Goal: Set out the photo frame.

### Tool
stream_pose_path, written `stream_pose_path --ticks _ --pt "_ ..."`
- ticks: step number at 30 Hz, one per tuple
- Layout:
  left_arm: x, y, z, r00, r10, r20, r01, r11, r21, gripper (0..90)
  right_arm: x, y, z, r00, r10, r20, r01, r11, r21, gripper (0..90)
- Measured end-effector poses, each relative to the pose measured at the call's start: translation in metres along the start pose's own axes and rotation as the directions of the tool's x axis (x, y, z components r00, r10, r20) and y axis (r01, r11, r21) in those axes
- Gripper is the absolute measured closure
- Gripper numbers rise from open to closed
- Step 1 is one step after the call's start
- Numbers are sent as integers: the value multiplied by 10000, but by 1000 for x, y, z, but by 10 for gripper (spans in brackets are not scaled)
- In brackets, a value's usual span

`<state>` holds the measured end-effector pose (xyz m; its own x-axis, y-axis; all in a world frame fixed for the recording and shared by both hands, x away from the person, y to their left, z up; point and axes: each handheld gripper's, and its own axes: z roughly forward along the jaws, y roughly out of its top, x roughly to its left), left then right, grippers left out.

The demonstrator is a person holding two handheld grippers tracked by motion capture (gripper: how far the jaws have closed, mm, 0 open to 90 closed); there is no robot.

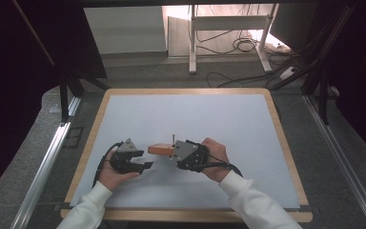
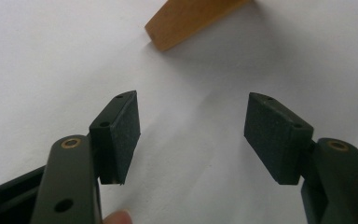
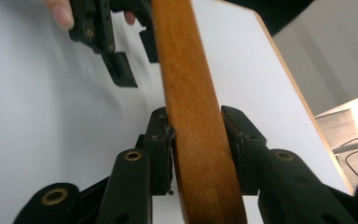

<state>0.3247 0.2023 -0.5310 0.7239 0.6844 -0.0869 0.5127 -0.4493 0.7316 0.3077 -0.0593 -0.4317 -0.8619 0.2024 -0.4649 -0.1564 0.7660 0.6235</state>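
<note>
Block (image 3: pixel 193 116) of orange-brown wood sits between the right gripper's (image 1: pixel 172 153) fingers (image 3: pixel 161 149), which look clamped on its two long faces in the right gripper view. From the high view the block lies a little below the middle of the white surface (image 1: pixel 190 114), its free end pointing toward 9 o'clock, straight at the left gripper (image 1: pixel 145 165). Whether the block rests on the surface or is lifted just off it I cannot tell.

The left gripper's fingers (image 2: pixel 116 135) stand wide apart with nothing between them; in its own view the block's end (image 2: pixel 186 21) shows at 12 o'clock, near but not touching.

As a judgement: the pick-up by the right gripper is done. What appears to be left is a second grip or a handover, since the left fingers are open and aimed at the free end, and they have yet to reach it and close.
</note>
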Motion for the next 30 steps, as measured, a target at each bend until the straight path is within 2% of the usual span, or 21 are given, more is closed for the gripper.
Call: stream_pose_path --ticks 3,8,14,17,21,24,28,30 --pt "1 0 -1 10000 -21 -22 21 10000 -40 354 -5 3 -3 9999 60 -90 -61 9999 -138 683" --pt "1 0 -1 10000 -24 -12 24 10000 -45 352 -13 3 -7 9985 469 -278 -478 9983 -331 693" --pt "1 0 -1 10000 -32 -36 32 10000 -53 352 -18 3 -10 9965 725 -426 -747 9957 -548 695" --pt "1 0 -1 10000 -48 -46 48 10000 -81 352 -19 6 -13 9963 616 -603 -654 9959 -630 695" --pt "2 1 -1 10000 -63 -29 63 10000 -72 351 -14 10 -18 9975 379 -604 -423 9964 -733 695" --pt "2 1 -1 10000 -61 -25 61 10000 -78 351 -13 13 -25 9960 349 -824 -428 9944 -967 695" --pt "1 1 -1 10000 -53 -35 53 9999 -103 351 -12 13 -32 9912 501 -1224 -643 9913 -1148 694" --pt "1 1 -1 10000 -52 -43 51 9999 -103 351 -13 9 -32 9876 653 -1429 -807 9913 -1044 693"
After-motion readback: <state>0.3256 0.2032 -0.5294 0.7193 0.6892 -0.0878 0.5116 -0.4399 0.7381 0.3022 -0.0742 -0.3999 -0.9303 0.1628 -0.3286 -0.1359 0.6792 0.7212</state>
